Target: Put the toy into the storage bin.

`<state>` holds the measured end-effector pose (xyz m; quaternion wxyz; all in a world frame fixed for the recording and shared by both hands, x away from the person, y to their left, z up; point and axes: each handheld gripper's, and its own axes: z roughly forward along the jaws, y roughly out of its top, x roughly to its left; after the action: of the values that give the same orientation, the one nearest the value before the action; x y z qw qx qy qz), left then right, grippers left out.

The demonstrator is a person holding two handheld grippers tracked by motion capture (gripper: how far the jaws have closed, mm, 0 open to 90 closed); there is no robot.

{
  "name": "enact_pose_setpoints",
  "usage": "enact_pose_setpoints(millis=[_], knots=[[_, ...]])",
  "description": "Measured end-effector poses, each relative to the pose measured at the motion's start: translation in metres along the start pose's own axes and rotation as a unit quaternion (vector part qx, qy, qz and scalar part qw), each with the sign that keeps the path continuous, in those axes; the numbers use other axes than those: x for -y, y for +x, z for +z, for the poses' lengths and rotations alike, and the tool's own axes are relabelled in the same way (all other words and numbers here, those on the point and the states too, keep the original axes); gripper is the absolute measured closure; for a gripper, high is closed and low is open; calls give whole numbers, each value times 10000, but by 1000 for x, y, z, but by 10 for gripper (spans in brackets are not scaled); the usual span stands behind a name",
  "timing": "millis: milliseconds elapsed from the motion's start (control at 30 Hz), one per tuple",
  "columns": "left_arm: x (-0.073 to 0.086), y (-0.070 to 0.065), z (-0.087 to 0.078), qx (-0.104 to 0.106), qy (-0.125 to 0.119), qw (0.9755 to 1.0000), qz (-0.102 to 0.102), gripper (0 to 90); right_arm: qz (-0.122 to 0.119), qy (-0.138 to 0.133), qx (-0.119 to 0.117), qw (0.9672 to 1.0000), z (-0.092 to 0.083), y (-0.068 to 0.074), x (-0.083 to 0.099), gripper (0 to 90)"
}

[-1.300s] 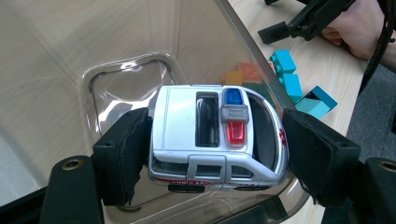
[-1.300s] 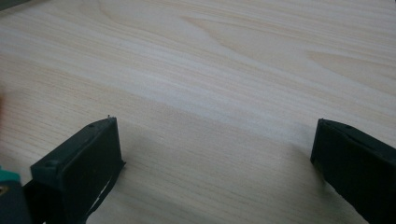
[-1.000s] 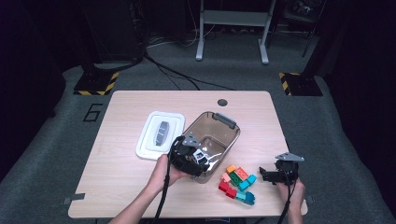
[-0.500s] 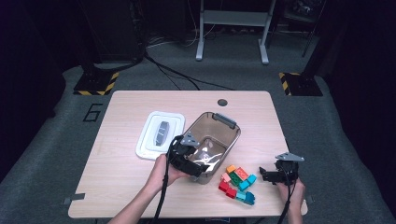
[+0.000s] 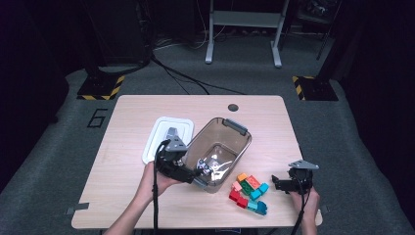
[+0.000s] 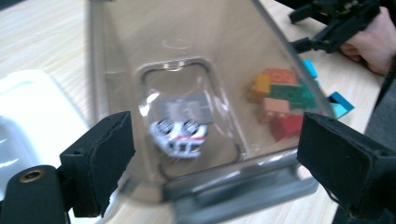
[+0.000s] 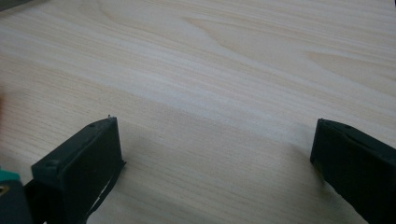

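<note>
Overhead and gripper-mounted views of a sorting set-up on a wooden tabletop [image 5: 122, 196]. A translucent brown bin [image 5: 215, 152] stands near the middle, its handled near rim facing the left gripper [image 5: 188, 172]; its white lid [image 5: 166, 137] lies flat just beside it on the far-left side, off the bin so that the mouth is free to receive things. In the left gripper view, a small white toy car [image 6: 180, 135] rests on the floor of the bin, blurred, with the jaws spread wide to either side of the near rim and nothing pressed between the pads. The jaws have just been opening, and the gripper is released; it is judged that the car has been let go into the bin. A cluster of coloured building bricks [image 5: 248, 192] in orange, green, red and blue lies on the tabletop just beside the bin's right wall, between the bin and the right gripper [image 5: 279, 184]. The right gripper rests low over bare wood near the bricks with its jaws wide apart and empty, as the right gripper view confirms, probably placed there in readiness to take a brick.
</note>
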<state>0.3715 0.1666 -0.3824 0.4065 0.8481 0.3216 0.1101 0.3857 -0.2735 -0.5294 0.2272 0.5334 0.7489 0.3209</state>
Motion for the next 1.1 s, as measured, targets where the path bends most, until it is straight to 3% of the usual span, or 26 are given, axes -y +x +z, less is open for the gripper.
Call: enact_pose_setpoints(millis=[300,467,733,900,967,1100], knots=[[34,33,-30,-392,-153,9983,-394,96,-4,5,3,10000,0,0,0,12],[62,53,-38,-665,-126,9954,-675,96,-8,3,5,10000,0,0,0,12],[120,81,-34,-1008,79,9863,-1307,86,-37,-5,9,10000,0,0,0,12],[158,94,-24,-1194,216,9777,-1716,87,-80,-4,2,10000,0,-1,1,14],[170,98,-22,-1274,287,9760,-1745,85,-92,-2,3,10000,-1,-1,1,15],[185,103,-19,-1503,186,9728,-1753,52,-89,3,51,9999,-2,1,1,15]])
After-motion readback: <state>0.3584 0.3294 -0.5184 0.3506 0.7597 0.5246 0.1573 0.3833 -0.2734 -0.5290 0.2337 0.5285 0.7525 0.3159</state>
